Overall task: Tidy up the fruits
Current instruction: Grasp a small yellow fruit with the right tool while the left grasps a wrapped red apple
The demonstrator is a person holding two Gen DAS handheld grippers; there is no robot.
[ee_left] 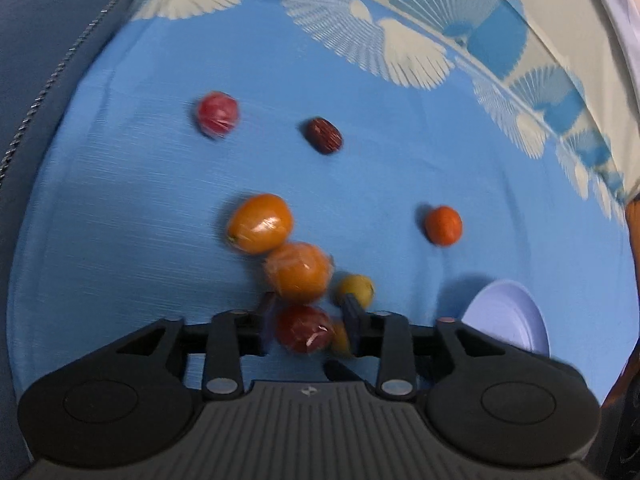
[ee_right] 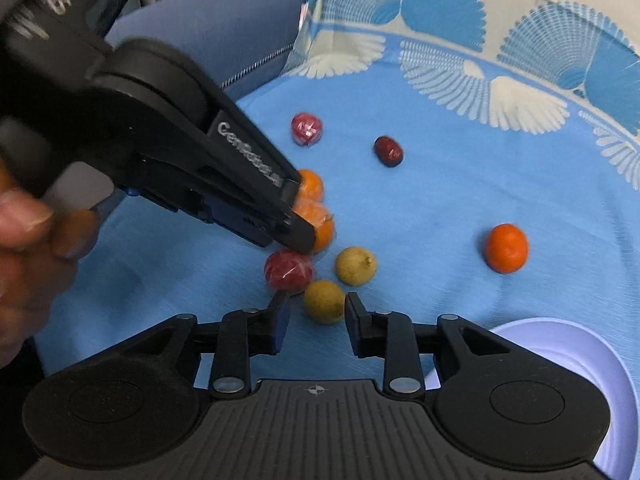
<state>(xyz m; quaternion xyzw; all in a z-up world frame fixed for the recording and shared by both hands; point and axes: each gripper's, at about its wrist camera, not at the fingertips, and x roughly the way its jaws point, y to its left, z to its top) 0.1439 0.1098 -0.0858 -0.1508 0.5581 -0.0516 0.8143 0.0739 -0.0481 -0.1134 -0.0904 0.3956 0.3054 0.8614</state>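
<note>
Several small fruits lie on the blue cloth. My left gripper is open, its tips on either side of a red wrapped fruit, next to a wrapped orange and a plain orange. In the right wrist view the left gripper hangs tilted just above that red fruit. My right gripper is open with a yellow-green fruit between its fingertips; the pads do not touch it. A second yellow-green fruit lies just beyond.
Farther off lie another red wrapped fruit, a dark red date and a small orange. A lilac bowl stands at the near right. A person's hand holds the left gripper. A blue zippered cushion borders the cloth on the left.
</note>
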